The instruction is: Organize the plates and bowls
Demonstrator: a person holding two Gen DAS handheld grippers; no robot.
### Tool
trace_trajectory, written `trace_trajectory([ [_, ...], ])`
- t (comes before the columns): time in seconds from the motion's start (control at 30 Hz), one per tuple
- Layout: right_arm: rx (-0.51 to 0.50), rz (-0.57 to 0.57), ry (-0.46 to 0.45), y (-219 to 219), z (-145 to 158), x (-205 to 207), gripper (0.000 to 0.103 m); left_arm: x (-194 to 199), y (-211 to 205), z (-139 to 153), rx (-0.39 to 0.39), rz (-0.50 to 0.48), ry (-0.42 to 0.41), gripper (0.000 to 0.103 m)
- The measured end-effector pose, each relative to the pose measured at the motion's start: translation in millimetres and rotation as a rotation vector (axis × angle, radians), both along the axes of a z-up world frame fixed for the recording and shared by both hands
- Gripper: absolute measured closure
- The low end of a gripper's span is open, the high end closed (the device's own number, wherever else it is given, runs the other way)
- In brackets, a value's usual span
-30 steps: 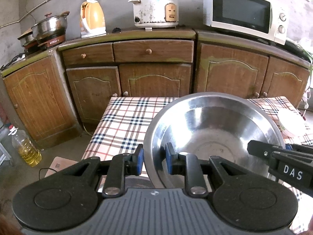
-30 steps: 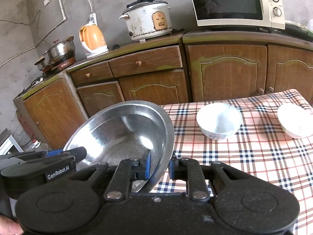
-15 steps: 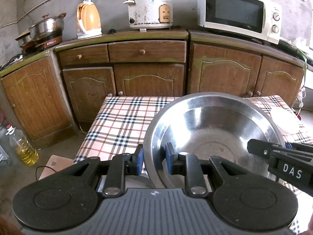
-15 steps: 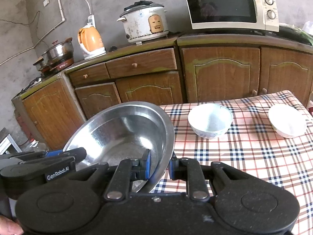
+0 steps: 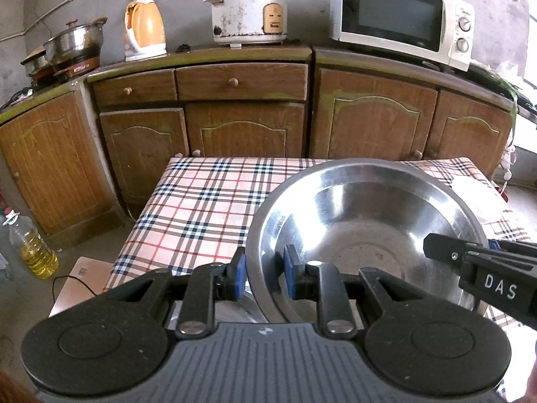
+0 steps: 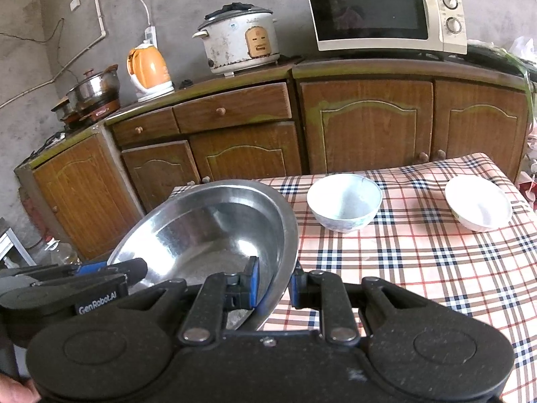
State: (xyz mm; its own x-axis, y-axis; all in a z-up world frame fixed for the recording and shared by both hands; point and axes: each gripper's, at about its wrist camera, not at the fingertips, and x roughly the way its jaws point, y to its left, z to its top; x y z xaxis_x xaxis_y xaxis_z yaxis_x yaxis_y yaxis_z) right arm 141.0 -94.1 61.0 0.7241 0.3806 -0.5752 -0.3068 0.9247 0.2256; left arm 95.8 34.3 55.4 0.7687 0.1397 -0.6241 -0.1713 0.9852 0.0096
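Right now both grippers have a share of the big stainless steel basin (image 5: 365, 221), which fills the lower right of the left wrist view and the lower left of the right wrist view. Left gripper (image 5: 262, 277) is pinching the basin's near left rim, one blue pad outside the wall, the other inside. Right gripper (image 6: 273, 283) is clamped on the opposite rim the same way, rim edge caught between its pads. Basin sits tilted between the two, over the checked tablecloth on the surface (image 5: 208, 208); whether its underside touches the cloth cannot be told.

Further back on the surface, centre of the right wrist view, a white bowl with a faint pattern (image 6: 344, 201) stands upright, and well apart from it, toward the right edge, a shallower white bowl (image 6: 478, 203). Both are clear of the basin.

Behind, across the top of the frame, wooden cabinets (image 6: 365, 124) carry a microwave (image 6: 386, 10), a worn rice cooker (image 6: 240, 43) and an orange kettle (image 6: 149, 67). A bottle of yellow oil (image 5: 32, 247) stands on the floor, lower left of the left wrist view
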Motion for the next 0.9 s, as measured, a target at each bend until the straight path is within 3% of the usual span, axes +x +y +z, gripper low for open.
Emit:
trace_trajectory([
  [0.9,0.002,-0.017,0.011,-29.5,-4.4,-22.8,0.08,-19.4,-20.8,-11.1,-0.032,-0.044,0.012,0.08],
])
